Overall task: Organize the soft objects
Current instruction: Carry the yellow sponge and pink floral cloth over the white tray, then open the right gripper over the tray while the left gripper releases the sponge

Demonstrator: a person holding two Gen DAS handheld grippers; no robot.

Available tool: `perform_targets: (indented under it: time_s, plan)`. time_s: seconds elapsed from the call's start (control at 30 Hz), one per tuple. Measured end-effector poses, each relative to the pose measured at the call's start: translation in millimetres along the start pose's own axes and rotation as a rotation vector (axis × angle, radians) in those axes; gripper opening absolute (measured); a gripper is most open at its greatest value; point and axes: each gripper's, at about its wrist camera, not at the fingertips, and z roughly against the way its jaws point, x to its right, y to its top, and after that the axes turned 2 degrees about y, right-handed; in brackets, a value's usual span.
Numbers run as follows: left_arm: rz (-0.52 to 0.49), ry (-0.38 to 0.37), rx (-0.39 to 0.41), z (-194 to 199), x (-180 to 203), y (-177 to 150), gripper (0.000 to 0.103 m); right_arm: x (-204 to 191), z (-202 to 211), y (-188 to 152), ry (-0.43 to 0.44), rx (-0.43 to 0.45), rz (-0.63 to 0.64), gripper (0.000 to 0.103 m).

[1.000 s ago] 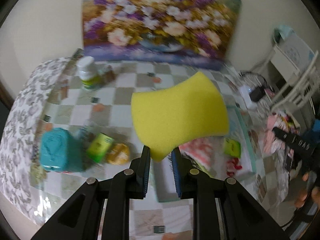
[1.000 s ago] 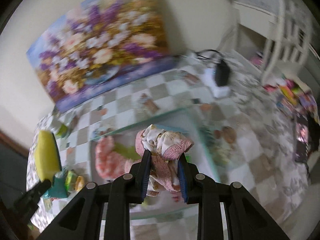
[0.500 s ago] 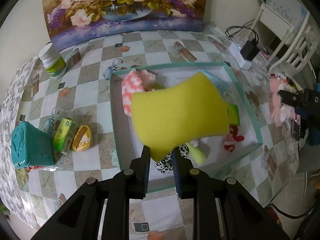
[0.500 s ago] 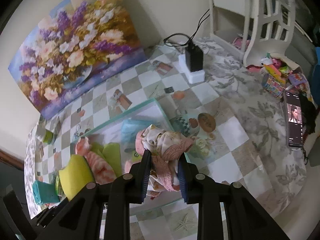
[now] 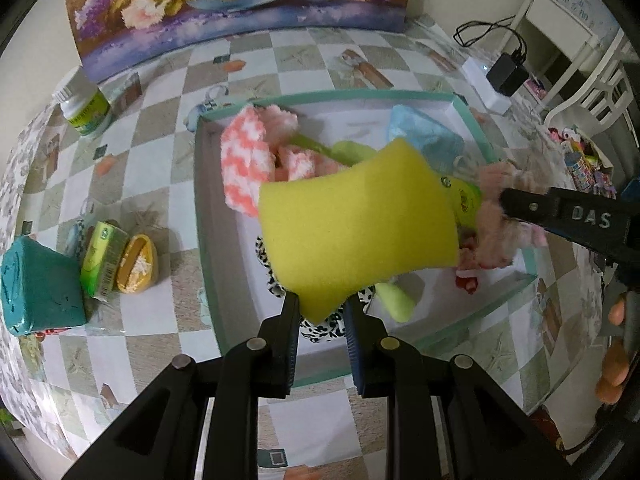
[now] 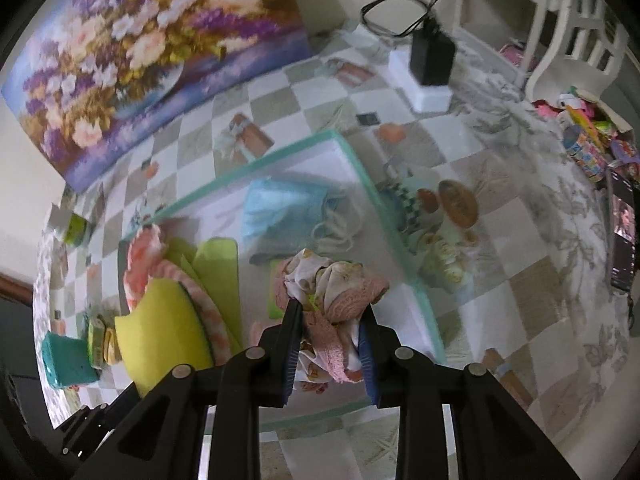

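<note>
I have the left hand-held gripper clamped on the yellow sponge above the tray; the right hand-held gripper pinches the pink cloth there too; next, I judge, lower and release both.

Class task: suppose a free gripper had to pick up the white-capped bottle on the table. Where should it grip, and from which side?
Grip the white-capped bottle across its round body just below the cap, coming from its open right: it stands upright, with the flower painting close behind it.
</note>
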Motion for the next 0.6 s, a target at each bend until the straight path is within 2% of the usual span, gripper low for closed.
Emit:
perform_targets:
  time_s: [0.33,0.6]
  plan:
    - [-0.02,-0.003,-0.051,-12,8,-2,0.023,-21,-38,-11,-0.029,-0.107,0.071,0.031]
    - [-0.024,0.003,-0.083,-20,11,-3,0.023,-23,-55,-16,-0.046,-0.152,0.076,0.044]
